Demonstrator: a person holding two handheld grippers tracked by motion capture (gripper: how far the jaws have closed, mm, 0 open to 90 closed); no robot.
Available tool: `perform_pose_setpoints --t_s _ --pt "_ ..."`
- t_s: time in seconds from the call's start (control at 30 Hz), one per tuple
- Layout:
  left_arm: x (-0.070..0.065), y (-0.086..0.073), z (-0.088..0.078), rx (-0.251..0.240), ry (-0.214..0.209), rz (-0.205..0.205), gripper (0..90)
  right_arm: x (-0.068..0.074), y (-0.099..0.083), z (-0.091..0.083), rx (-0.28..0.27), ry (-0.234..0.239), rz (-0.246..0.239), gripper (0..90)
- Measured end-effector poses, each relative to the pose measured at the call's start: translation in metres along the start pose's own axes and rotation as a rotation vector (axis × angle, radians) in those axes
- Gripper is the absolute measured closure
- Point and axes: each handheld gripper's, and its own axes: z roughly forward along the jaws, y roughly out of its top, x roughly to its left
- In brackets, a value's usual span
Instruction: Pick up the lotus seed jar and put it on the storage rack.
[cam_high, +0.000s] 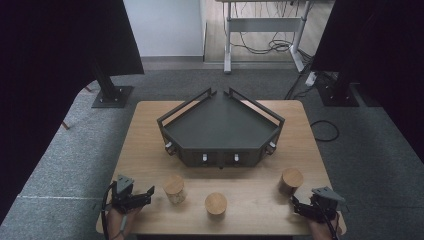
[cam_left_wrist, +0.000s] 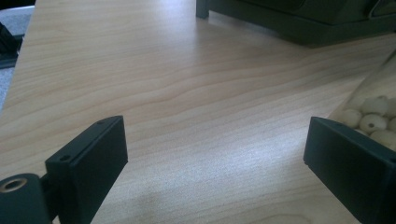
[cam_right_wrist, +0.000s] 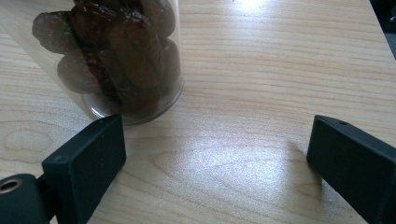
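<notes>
Jars first: 3 stand in a loose row on the near half of the table (cam_high: 150, 150), each under a wooden lid. Left jar (cam_high: 174, 188) holds pale round beads, and it sits just right of your left gripper (cam_high: 131, 197). Right jar (cam_high: 291, 180), full of dark dried fruit, stands just left of your right gripper (cam_high: 309, 206) and a little farther off. Middle jar (cam_high: 216, 204) is between them, closest to the near edge.

Both grippers have their jaws wide apart with nothing between them; in each gripper view the nearest jar sits off to 1 side of the gap, not inside it.

I judge the step in hand to be lining up for a grasp. Swing each gripper until its jar is centred between the jaws, stay low on the glass below the lid, and close evenly so the jar does not tip. Beyond lies the dark tray (cam_high: 220, 127), likely where they go.
</notes>
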Motion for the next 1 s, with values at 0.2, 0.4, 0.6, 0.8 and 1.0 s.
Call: perform_pose_setpoints --t_s 0.2,0.4,0.6,0.8,1.0 --pt "0.0 -0.002 -0.004 -0.028 -0.011 -0.003 5.9 0.0 0.0 0.0 0.0 0.001 0.0 3.8" --pt "0.001 -0.004 -0.007 -0.058 -0.031 -0.006 5.9 0.0 0.0 0.0 0.0 0.002 -0.001 3.8" --pt "0.0 -0.006 -0.011 -0.087 -0.045 -0.004 5.8 0.0 0.0 0.0 0.0 0.002 -0.001 3.8" --pt "-0.001 -0.008 -0.013 -0.115 -0.052 -0.005 5.9 0.0 0.0 0.0 0.0 0.002 -0.001 3.9" --pt "-0.002 -0.009 -0.015 -0.134 -0.051 -0.001 5.9 0.0 0.0 0.0 0.0 0.003 -0.001 3.9"
